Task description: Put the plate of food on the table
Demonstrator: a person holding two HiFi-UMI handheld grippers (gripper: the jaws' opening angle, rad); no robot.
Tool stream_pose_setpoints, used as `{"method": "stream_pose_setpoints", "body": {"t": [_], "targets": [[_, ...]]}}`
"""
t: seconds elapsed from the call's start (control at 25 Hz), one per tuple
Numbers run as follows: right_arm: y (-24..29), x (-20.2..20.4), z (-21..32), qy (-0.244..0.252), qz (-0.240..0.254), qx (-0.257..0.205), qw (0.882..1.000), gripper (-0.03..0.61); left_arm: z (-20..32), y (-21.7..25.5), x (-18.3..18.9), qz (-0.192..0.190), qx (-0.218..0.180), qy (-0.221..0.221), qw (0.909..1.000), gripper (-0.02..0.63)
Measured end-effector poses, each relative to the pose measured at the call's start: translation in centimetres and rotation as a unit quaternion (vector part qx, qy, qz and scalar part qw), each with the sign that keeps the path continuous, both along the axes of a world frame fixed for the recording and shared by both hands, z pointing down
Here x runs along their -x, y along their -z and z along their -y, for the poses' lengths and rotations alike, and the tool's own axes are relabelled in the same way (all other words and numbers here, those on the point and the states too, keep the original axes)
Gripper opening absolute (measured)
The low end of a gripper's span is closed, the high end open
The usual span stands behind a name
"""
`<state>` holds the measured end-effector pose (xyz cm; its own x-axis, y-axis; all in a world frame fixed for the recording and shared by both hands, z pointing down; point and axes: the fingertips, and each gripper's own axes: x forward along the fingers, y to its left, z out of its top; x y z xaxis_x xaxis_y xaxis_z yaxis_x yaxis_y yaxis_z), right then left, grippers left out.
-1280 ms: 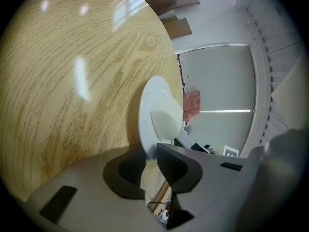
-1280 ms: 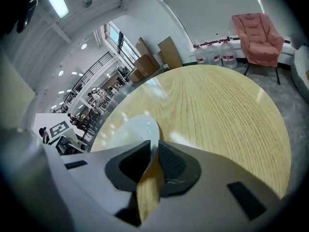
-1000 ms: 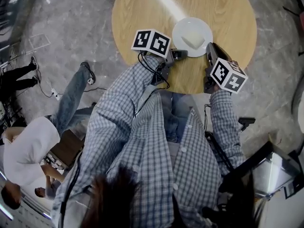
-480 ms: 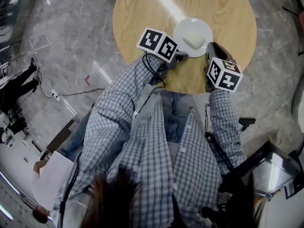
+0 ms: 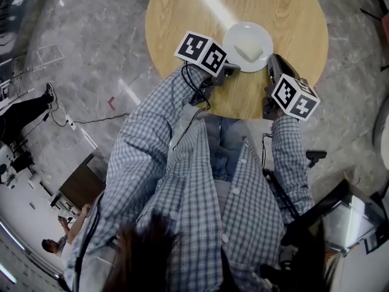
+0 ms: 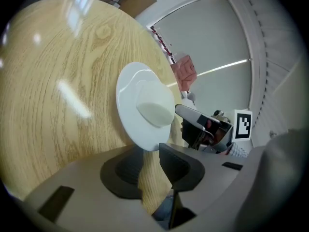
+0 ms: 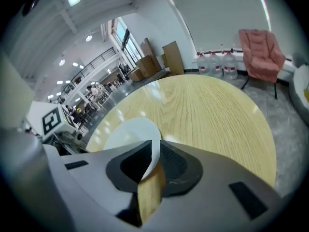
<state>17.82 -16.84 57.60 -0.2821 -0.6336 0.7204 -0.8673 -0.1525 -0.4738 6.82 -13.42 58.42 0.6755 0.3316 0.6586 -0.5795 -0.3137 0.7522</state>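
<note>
A white plate [image 5: 247,36] with a pale piece of food [image 5: 248,52] rests flat on the round wooden table [image 5: 182,17], near its front edge. My left gripper [image 5: 230,70] is at the plate's near-left rim and my right gripper [image 5: 273,61] at its right rim. In the left gripper view the plate [image 6: 130,95] and food [image 6: 154,111] lie just beyond the parted jaws of the left gripper [image 6: 152,151]. In the right gripper view the plate's rim [image 7: 128,132] reaches into the gap of the right gripper [image 7: 153,149], with wood showing beside it.
The grey marble floor [image 5: 73,41] surrounds the table. People stand at the left [image 5: 21,105] and lower left [image 5: 55,243]. A metal cart [image 5: 346,218] is at the lower right. A pink armchair [image 7: 260,50] and water bottles [image 7: 215,61] stand beyond the table.
The plate has stayed in place on the table. My right gripper has slid a little to the right, off the rim. The left marker cube has shifted slightly right. People on the left have moved.
</note>
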Motion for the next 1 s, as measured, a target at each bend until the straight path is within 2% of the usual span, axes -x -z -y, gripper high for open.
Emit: {"method": "stream_pose_setpoints", "body": {"t": [0.08, 0.16, 0.2, 0.28, 0.36, 0.44, 0.48, 0.56, 0.68, 1.0], "targets": [[0.7, 0.0, -0.5, -0.024, 0.051, 0.001, 0.998, 0.039, 0.1, 0.0, -0.1, -0.008, 0.011, 0.013, 0.9998, 0.086], [1.2, 0.3, -1.1, -0.012, 0.059, -0.003, 0.998, 0.067, 0.2, 0.0, -0.1, -0.014, 0.018, 0.022, 0.9995, 0.086], [1.3, 0.8, -1.5, 0.011, 0.044, -0.009, 0.999, 0.069, 0.2, 0.0, -0.1, -0.016, 0.021, 0.025, 0.9993, 0.086], [1.3, 1.8, -2.4, 0.077, -0.018, -0.023, 0.997, 0.067, 0.1, 0.0, -0.1, -0.019, 0.025, 0.031, 0.999, 0.086], [0.9, 2.9, -3.1, 0.141, -0.086, -0.026, 0.986, 0.067, 0.0, -0.2, 0.0, -0.023, 0.031, 0.039, 0.9985, 0.086], [0.5, 4.0, -3.6, 0.169, -0.107, -0.017, 0.98, 0.064, 0.0, -0.3, -0.1, -0.029, 0.043, 0.053, 0.9972, 0.086], [0.4, 4.4, -4.0, 0.163, -0.093, -0.01, 0.982, 0.054, 0.1, -0.2, -0.1, -0.033, 0.049, 0.062, 0.9963, 0.086], [0.2, 5.0, -4.8, 0.13, -0.028, 0.008, 0.991, 0.055, 0.2, -0.2, -0.2, -0.041, 0.06, 0.076, 0.9944, 0.086], [0.1, 6.2, -5.9, 0.093, 0.064, 0.026, 0.993, 0.055, 0.2, -0.2, -0.2, -0.047, 0.067, 0.089, 0.9926, 0.086], [-0.8, 8.3, -6.2, 0.064, 0.154, 0.053, 0.985, 0.055, 0.3, -0.2, -0.2, -0.062, 0.08, 0.108, 0.989, 0.086]]}}
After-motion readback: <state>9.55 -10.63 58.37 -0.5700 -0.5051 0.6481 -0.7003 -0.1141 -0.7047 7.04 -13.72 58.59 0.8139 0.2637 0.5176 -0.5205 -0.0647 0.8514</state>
